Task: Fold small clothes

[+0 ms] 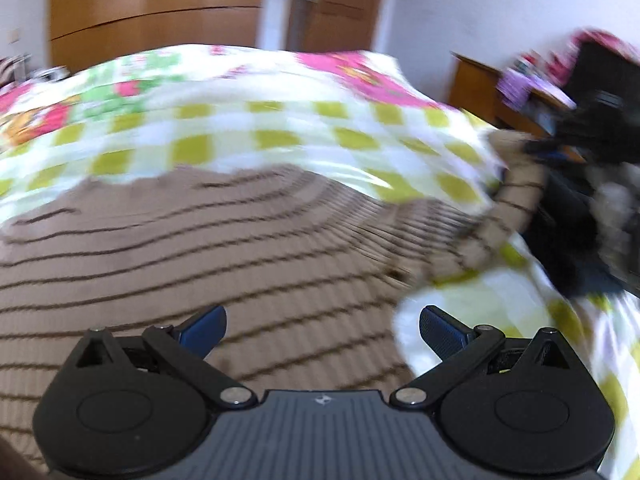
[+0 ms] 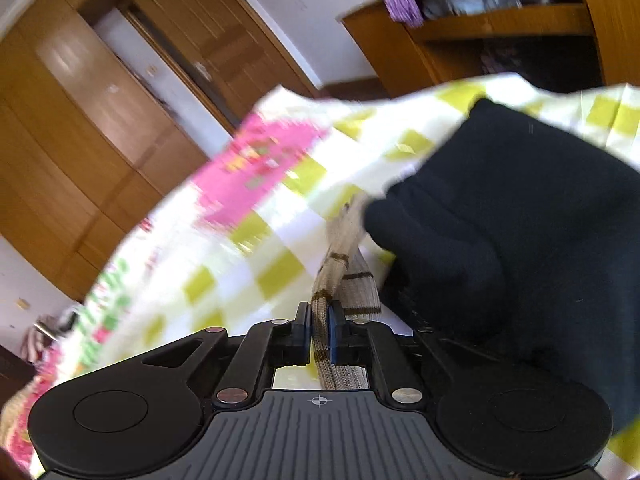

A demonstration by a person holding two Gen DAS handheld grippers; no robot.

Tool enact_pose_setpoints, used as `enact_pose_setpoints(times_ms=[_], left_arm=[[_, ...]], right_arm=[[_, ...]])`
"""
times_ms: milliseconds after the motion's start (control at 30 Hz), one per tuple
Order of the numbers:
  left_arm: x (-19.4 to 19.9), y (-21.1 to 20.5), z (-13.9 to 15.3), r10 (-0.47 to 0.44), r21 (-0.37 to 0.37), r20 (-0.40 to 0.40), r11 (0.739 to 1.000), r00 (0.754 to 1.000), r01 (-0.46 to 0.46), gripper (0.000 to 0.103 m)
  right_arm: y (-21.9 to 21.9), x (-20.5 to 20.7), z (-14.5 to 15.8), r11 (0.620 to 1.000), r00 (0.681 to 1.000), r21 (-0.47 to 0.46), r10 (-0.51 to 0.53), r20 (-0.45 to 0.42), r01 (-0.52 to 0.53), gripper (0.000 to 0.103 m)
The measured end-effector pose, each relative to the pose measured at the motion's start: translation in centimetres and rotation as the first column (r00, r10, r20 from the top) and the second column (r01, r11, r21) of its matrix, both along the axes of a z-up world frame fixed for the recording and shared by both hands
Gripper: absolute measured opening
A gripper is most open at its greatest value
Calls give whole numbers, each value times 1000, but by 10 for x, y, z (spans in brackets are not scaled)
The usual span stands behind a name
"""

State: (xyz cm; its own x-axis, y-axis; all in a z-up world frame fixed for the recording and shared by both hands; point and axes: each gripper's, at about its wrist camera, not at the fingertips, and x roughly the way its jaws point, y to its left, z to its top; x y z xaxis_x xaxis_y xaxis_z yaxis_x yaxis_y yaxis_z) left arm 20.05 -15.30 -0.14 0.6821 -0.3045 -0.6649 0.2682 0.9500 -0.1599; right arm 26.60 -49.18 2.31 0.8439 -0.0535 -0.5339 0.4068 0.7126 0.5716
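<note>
So the right gripper is pinching the beige brown-striped knit garment, while the left gripper hangs wide open above it.

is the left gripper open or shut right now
Open. In its own wrist view the left gripper has its blue-padded fingers spread wide apart above the brown striped garment, holding nothing.

No words, numbers or brand names can be read in either view. The only marks are a small pale emblem on the left claw housing and a crosshair sign on the right claw housing.
</note>
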Motion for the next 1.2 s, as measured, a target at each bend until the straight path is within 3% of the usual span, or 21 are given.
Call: enact_pose_setpoints(times_ms=[133,300,400,500,567,700,767,833,867,900,933,1033,1067,1200], left_arm=[[7,29,-5,98,11,-11,995,995,-97,103],[17,36,-30,53,14,-123,999,991,-51,103],[9,47,-39,21,-17,-169,1000,985,-24,103],[-3,76,-34,35,-24,-152,999,988,-39,103],[-9,101,-27,65,-19,-136,998,989,-68,103],[-29,160,-19,156,31,-98,988,983,-153,103],[-37,181,-20,191,51,-95,981,977,-187,103],[-46,198,-22,221,63,-97,974,970,-216,103],[-49,204,-24,229,64,-97,973,969,-224,103],[-52,209,-24,235,62,-94,971,967,-230,103],[-53,211,-25,237,60,-90,971,967,-233,103],[-55,217,-22,234,48,-69,972,970,-231,103],[-52,219,-21,228,43,-57,973,972,-226,103],[-30,217,-13,211,37,1,977,978,-210,103]], right_arm=[[9,-29,34,1000,995,-6,-2,103,2,8],[28,-56,77,998,972,-63,-15,233,31,8],[65,-45,93,987,965,-141,105,238,-73,8],[129,-25,101,938,922,-235,308,233,-254,8],[183,-12,100,873,872,-314,446,201,-374,8],[289,4,71,677,710,-402,699,87,-616,8],[342,5,44,486,567,-448,821,-58,-750,8],[382,-1,7,324,452,-454,867,-207,-830,10],[396,-6,-9,257,411,-456,868,-278,-852,9],[405,-12,-23,221,401,-471,857,-325,-854,10],[406,-15,-32,215,400,-466,850,-344,-858,10],[387,-13,-31,306,429,-373,847,-314,-876,11],[382,-18,-28,317,437,-373,846,-305,-872,14],[356,-33,-9,311,466,-440,831,-304,-842,15]])
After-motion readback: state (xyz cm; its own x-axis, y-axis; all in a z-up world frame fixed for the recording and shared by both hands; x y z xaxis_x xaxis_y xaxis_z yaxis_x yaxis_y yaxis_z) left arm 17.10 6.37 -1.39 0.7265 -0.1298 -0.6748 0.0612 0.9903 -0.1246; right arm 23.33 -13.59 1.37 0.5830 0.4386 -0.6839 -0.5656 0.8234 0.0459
